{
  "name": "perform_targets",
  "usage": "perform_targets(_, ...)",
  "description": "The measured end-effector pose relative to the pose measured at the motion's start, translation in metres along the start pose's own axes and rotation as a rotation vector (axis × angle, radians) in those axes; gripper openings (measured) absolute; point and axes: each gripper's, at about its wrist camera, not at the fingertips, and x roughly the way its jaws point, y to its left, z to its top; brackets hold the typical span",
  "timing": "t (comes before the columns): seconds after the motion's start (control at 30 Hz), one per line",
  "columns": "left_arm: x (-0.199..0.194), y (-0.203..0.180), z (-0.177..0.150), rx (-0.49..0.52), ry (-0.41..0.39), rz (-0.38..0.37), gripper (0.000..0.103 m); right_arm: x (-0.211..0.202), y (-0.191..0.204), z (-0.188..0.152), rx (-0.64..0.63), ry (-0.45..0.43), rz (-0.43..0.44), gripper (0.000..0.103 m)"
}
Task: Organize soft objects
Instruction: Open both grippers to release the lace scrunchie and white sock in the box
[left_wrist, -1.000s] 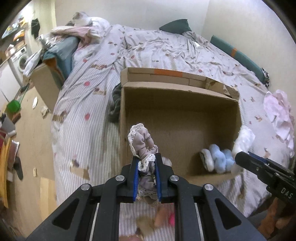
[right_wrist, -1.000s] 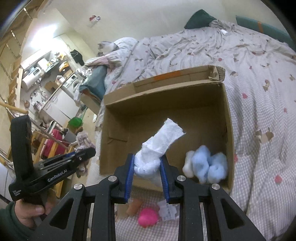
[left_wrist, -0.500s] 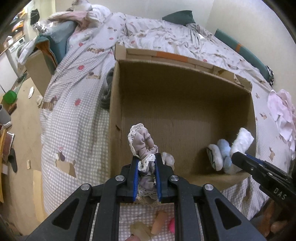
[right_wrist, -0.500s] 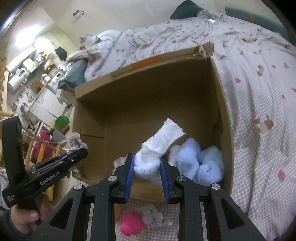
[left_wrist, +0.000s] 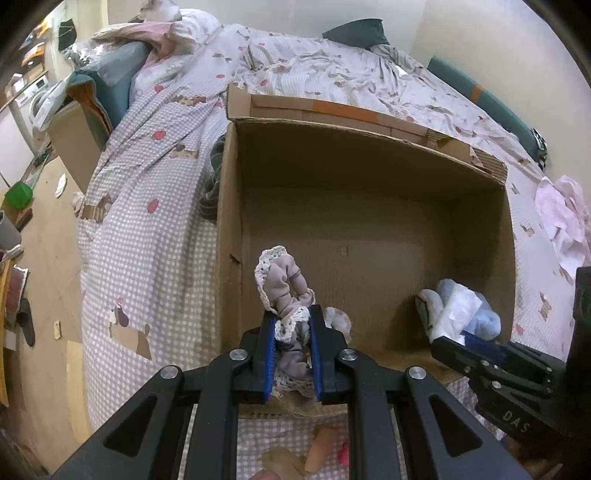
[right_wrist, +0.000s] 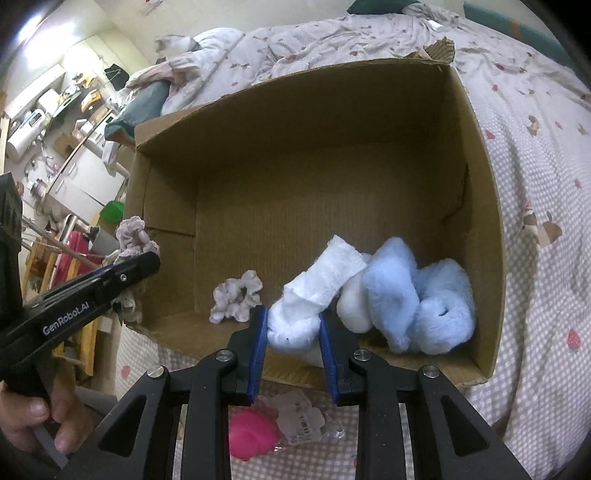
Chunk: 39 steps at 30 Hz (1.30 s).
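Nearest, on the checked bed sheet (right_wrist: 535, 332) in front of the box: a pink round thing (right_wrist: 251, 434) & a clear packet w/ a barcode label (right_wrist: 301, 421), not yet picked up

Left tongs (left_wrist: 293, 350) are clamped on a mauve scrunchie (left_wrist: 282, 284) w/ crochet lace edge; it sticks up above the pads, just over the near left corner of the cardboard box (left_wrist: 229, 192). Right tongs (right_wrist: 293, 345) are pinched on a white fleecy sock (right_wrist: 314, 288), its cuff flopping up and away, held over the near edge, right side

Both look v. light, squashy, not fragile; fabric bunches so a grip across the bunched middle should hold, loose ends will droop. Prob. nothing to slip, drop-in is enough

Inside the box: a pale grey scrunchie (right_wrist: 236, 295) on the floor near left, fluffy light-blue slippers (right_wrist: 417, 299) w/ white sole in the near right corner, just beside the sock. Box is corrugated, brown, open top

Beyond: rumpled patterned duvet (left_wrist: 332, 62), dark green pillow (left_wrist: 356, 33)
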Motion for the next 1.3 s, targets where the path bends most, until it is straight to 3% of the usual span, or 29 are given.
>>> perform_targets(0.43,0.006,-0.008,-0.005,0.042,0.015,0.006,0.014,-0.001,-0.006,-0.001,0.027,-0.009,0.003,0.029)
perform_targets(0.7,0.007,-0.006,-0.006,0.033,0.023,0.009,0.014,-0.021,-0.005,0.003,0.024,-0.099,0.012,0.031)
perform_targets(0.77,0.006,-0.005,-0.006,0.034,0.018,0.011,0.017,-0.025,-0.006,0.005,0.031,-0.117,0.010,0.042)
perform_targets(0.8,0.006,-0.005,-0.006,0.033,0.019,0.010,0.018,-0.027,-0.007,0.006,0.039,-0.126,0.012,0.069)
perform_targets(0.83,0.007,-0.005,-0.007,0.032,0.022,0.011,0.018,-0.030,-0.009,0.006,0.050,-0.141,0.011,0.083)
perform_targets(0.87,0.007,-0.005,-0.007,0.032,0.026,0.012,0.020,-0.033,-0.010,0.006,0.059,-0.157,0.008,0.083)
perform_targets(0.93,0.007,-0.005,-0.007,0.027,0.024,0.007,0.027,-0.036,-0.012,0.009,0.067,-0.167,0.009,0.083)
perform_targets(1.0,0.005,-0.006,-0.007,0.021,0.014,0.002,0.058,-0.037,-0.014,0.009,0.074,-0.168,0.010,0.083)
perform_targets(1.07,0.002,-0.003,-0.007,-0.019,0.016,-0.018,0.071,-0.037,-0.014,0.010,0.078,-0.167,0.017,0.083)
perform_targets(1.17,-0.003,-0.001,-0.007,-0.048,0.015,-0.067,0.084,-0.039,-0.013,0.010,0.072,-0.176,0.015,0.083)
perform_targets(1.3,-0.011,-0.002,-0.007,-0.038,-0.011,-0.072,0.088,-0.039,-0.011,0.010,0.060,-0.178,-0.001,0.083)
